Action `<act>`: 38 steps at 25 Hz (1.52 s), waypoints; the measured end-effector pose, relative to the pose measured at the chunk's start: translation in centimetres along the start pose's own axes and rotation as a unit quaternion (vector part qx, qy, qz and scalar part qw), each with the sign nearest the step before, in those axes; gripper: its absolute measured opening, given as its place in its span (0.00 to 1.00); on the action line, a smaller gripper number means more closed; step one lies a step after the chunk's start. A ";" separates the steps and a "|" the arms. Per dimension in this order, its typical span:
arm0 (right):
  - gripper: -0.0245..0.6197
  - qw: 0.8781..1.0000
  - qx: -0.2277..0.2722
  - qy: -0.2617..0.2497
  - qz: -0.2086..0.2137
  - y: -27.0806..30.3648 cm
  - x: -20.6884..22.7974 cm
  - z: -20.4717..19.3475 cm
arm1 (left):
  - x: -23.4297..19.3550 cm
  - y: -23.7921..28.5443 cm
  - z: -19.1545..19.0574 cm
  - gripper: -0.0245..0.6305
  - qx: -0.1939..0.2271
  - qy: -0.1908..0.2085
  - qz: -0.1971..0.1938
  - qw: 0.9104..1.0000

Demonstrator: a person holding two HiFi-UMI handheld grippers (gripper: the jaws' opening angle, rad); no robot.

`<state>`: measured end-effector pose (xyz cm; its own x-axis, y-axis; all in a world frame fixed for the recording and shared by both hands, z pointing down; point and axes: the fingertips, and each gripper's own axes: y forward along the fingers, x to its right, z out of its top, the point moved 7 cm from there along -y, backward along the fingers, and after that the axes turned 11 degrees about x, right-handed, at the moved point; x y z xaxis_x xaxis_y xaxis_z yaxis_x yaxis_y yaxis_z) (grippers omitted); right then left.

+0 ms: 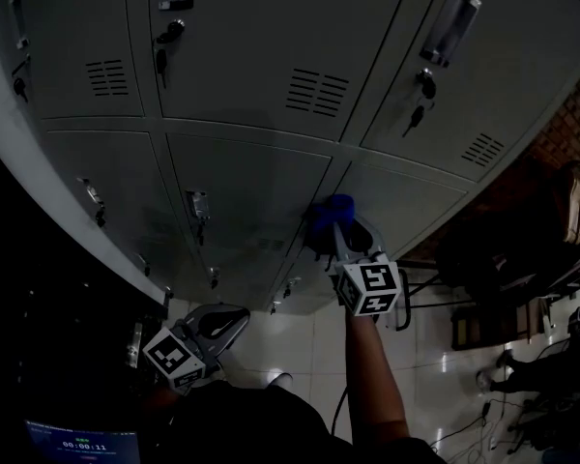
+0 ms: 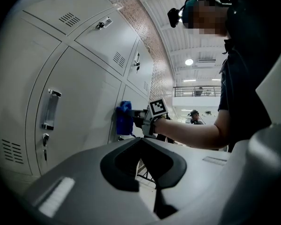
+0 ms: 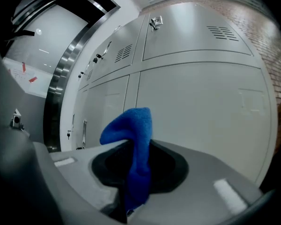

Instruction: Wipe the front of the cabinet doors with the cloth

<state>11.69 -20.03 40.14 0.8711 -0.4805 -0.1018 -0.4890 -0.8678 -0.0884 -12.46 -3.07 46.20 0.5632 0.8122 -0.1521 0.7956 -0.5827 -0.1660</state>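
Grey metal cabinet doors [image 1: 251, 177] fill the head view. A blue cloth [image 1: 330, 214] is pressed against a lower door [image 1: 406, 206] near its left edge, and my right gripper [image 1: 336, 232] is shut on it. In the right gripper view the cloth [image 3: 136, 139] sticks up from between the jaws, with that door [image 3: 201, 107] right behind it. My left gripper [image 1: 234, 319] hangs lower and to the left, away from the doors. Its jaws meet with nothing between them [image 2: 141, 142]. The left gripper view shows the cloth [image 2: 123, 118] flat on the door.
Handles and keyed locks [image 1: 198, 206] stick out from the doors. A brick wall [image 1: 570, 129] ends the cabinet row at the right. Chairs and cables [image 1: 551, 259] stand on the glossy tiled floor [image 1: 445, 375]. A small screen [image 1: 82, 445] glows at bottom left.
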 end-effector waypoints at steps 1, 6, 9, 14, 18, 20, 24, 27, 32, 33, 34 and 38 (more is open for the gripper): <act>0.15 1.000 0.002 -0.005 -0.001 0.0 0.0 0.0 | -0.1 0.0 0.0 0.04 0.000 0.000 0.001 1.000; 0.15 1.000 -0.004 -0.010 -0.006 -0.3 0.6 0.0 | 0.1 0.3 0.0 0.04 0.002 0.001 -0.001 1.000; 0.15 1.000 -0.007 -0.008 -0.017 -0.9 1.4 -0.1 | 0.2 0.6 -0.1 0.04 0.000 0.001 -0.002 1.000; 0.15 0.999 -0.016 -0.009 -0.044 -2.4 4.1 -0.6 | 0.8 1.3 -0.4 0.04 -0.001 -0.002 -0.009 1.000; 0.15 0.998 -0.022 -0.013 -0.054 -3.5 6.0 -0.9 | 1.2 2.0 -0.5 0.04 -0.003 -0.002 -0.013 1.000; 0.15 0.998 -0.025 -0.014 -0.061 -4.0 6.9 -1.0 | 1.4 2.3 -0.5 0.04 -0.003 -0.002 -0.015 1.000; 0.15 0.996 -0.027 -0.014 -0.079 -5.1 8.7 -1.2 | 1.9 3.2 -0.6 0.04 -0.004 -0.003 -0.020 1.000; 0.15 0.995 -0.027 -0.015 -0.096 -6.1 10.5 -1.3 | 2.3 3.9 -0.8 0.04 -0.005 -0.005 -0.024 1.000; 0.15 0.990 -0.035 -0.016 -0.133 -8.2 13.9 -1.2 | 2.7 4.7 -1.3 0.04 -0.005 -0.004 -0.026 1.000; 0.15 0.989 -0.035 -0.015 -0.140 -8.6 14.6 -1.2 | 2.8 4.9 -1.4 0.04 -0.005 -0.004 -0.028 1.000; 0.15 0.988 -0.035 -0.013 -0.147 -9.0 15.4 -1.3 | 3.0 5.1 -1.4 0.04 -0.005 -0.004 -0.029 1.000; 0.15 0.985 -0.036 -0.011 -0.169 -10.3 17.6 -1.6 | 3.3 5.7 -1.6 0.04 -0.007 -0.004 -0.032 0.999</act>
<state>32.12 -19.72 40.84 0.9821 -0.1599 -0.1001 -0.1654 -0.9850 -0.0498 -5.72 -3.63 46.35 0.5097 0.8472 -0.1501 0.8326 -0.5296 -0.1620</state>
